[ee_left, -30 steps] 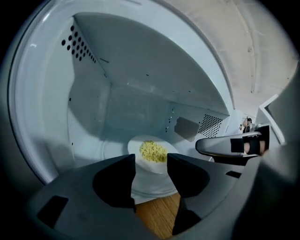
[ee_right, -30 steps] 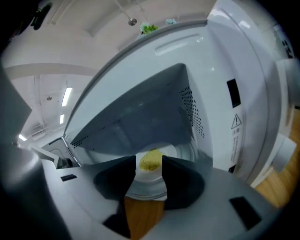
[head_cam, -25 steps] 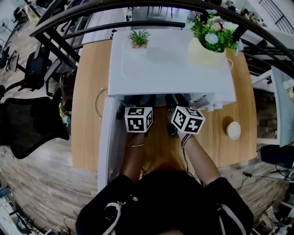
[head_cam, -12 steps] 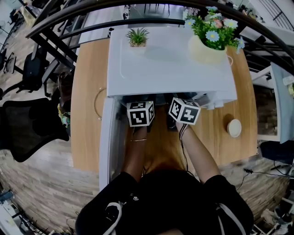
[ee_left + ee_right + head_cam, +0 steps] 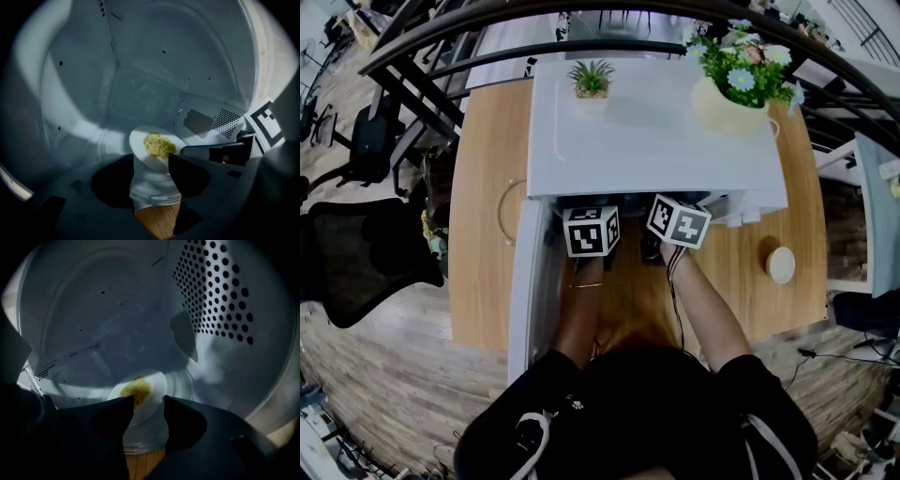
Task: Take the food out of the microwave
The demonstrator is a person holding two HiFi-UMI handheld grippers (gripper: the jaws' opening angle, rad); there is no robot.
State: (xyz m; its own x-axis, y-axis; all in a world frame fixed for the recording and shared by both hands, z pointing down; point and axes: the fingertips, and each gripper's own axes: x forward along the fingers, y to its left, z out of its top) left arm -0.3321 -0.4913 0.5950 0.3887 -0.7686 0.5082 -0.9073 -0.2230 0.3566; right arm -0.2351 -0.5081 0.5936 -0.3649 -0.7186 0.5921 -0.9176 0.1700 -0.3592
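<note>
The white microwave (image 5: pixel 647 131) stands on a wooden table with its door (image 5: pixel 528 291) swung open to the left. Inside, a white plate (image 5: pixel 139 139) holds a heap of yellow food (image 5: pixel 159 145); the right gripper view also shows the plate (image 5: pixel 154 380) and food (image 5: pixel 136 389). My left gripper (image 5: pixel 151 174) reaches into the cavity; its jaws have just been opening and stand apart, short of the plate's near rim, gripping nothing. My right gripper (image 5: pixel 145 417) is open beside it, just before the plate. Both marker cubes (image 5: pixel 592 231) sit at the opening.
A small potted plant (image 5: pixel 591 78) and a vase of flowers (image 5: pixel 736 84) stand on top of the microwave. A round white lid (image 5: pixel 780 265) lies on the table at the right. A black chair (image 5: pixel 356 253) is at the left.
Both marker cubes have shifted up toward the microwave opening, the right one more than the left, so the jaws reach deeper inside.
</note>
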